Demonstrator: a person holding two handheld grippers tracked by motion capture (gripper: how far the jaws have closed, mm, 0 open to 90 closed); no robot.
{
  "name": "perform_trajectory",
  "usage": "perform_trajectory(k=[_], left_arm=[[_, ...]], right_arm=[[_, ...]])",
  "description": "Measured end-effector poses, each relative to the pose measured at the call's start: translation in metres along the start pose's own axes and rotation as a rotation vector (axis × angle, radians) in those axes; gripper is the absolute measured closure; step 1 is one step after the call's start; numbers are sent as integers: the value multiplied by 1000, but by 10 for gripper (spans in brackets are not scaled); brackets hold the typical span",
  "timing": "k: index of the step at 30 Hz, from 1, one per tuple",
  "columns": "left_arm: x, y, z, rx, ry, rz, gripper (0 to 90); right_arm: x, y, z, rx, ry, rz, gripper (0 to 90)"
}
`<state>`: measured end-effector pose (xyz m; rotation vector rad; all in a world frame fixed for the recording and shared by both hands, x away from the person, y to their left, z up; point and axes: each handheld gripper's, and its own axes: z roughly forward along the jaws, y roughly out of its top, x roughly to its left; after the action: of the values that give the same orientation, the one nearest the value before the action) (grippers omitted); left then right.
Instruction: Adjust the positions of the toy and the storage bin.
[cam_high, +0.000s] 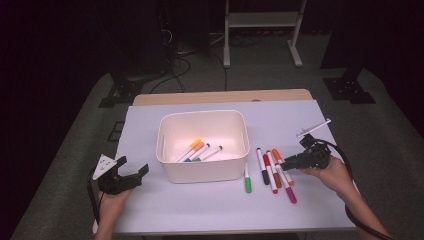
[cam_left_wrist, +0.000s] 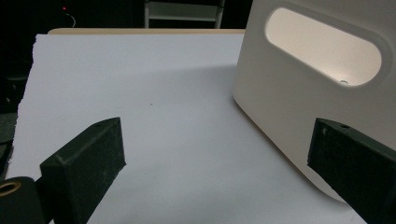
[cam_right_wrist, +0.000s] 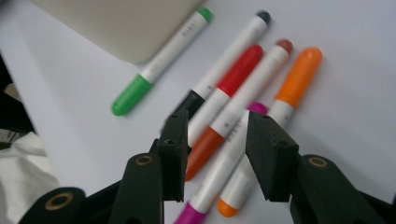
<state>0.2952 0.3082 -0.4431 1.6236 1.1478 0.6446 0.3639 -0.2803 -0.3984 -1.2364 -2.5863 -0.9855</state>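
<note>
A white bin (cam_high: 202, 172) stands mid-table with several markers (cam_high: 197, 150) lying inside. To its right on the white tabletop lie a green marker (cam_high: 248, 179), a black one (cam_high: 262, 167), a red one (cam_high: 270, 172), an orange one (cam_high: 282, 165) and a magenta one (cam_high: 289, 190). My right gripper (cam_high: 287, 161) hovers low over this row. In the right gripper view it (cam_right_wrist: 217, 119) is open, its jaws straddling a rust-capped marker (cam_right_wrist: 243, 93) and the magenta marker (cam_right_wrist: 191, 214) without touching them. My left gripper (cam_high: 134, 166) rests left of the bin, wide open (cam_left_wrist: 217, 128) and empty, facing the bin's handle side (cam_left_wrist: 289, 107).
A thin white pen-like object (cam_high: 314, 128) lies near the table's back right. A wooden strip (cam_high: 222, 96) edges the far side, and a white frame (cam_high: 260, 30) and dark stands rise from the floor beyond. Bare tabletop (cam_high: 200, 210) stretches in front of the bin.
</note>
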Motion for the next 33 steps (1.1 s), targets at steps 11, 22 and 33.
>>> perform_trajectory(k=[11,22,33], left_arm=[[-1,0,0,-6,-2,-6,26],[-1,1,0,-10,-4,-3,26],[0,0,0,-10,-4,-3,27]], right_arm=[[-14,-14,25,7,-103,30,637],[-10,-17,28,58,-271,-4,744],[-21,-21,21,36,-215,74,755]])
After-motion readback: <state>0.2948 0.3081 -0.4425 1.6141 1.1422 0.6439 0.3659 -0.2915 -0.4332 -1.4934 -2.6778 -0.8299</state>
